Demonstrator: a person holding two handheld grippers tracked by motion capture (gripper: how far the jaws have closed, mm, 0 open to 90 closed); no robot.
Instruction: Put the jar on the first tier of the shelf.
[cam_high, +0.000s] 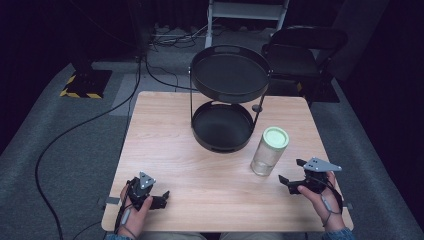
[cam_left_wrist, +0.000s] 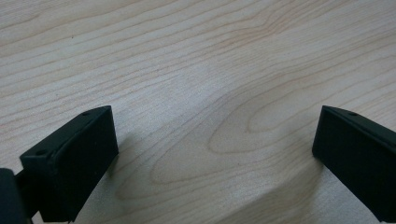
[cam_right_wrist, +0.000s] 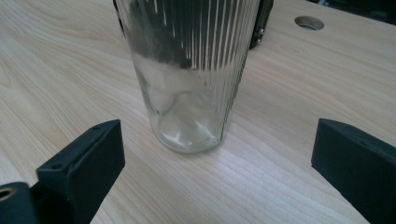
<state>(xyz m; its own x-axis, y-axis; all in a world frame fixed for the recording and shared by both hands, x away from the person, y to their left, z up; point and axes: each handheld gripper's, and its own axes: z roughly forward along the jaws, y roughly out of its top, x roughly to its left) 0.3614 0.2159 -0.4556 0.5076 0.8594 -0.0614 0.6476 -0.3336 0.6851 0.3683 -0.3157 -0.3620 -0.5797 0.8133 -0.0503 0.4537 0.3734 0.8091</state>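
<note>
A ribbed clear glass jar (cam_high: 269, 151) with a pale green lid (cam_high: 275, 136) stands upright on the wooden table (cam_high: 175, 135), right of centre. My right gripper (cam_high: 292, 173) rests just right of it, open, jaws pointing at the jar. The right gripper view has the jar's ribbed base (cam_right_wrist: 189, 84) a short way ahead of the spread jaws, nothing between them. My left gripper (cam_high: 162, 196) lies near the front left edge, open. In the left gripper view bare wood (cam_left_wrist: 210, 93) lies between its jaws.
A black two-tier round tray stand (cam_high: 227, 97) occupies the table's far middle, its lower tray (cam_high: 222, 127) close behind the jar. A round hole (cam_right_wrist: 309, 22) is in the tabletop beyond the jar. A black chair (cam_high: 302, 50) and cables (cam_high: 75, 135) lie on the floor past the table.
</note>
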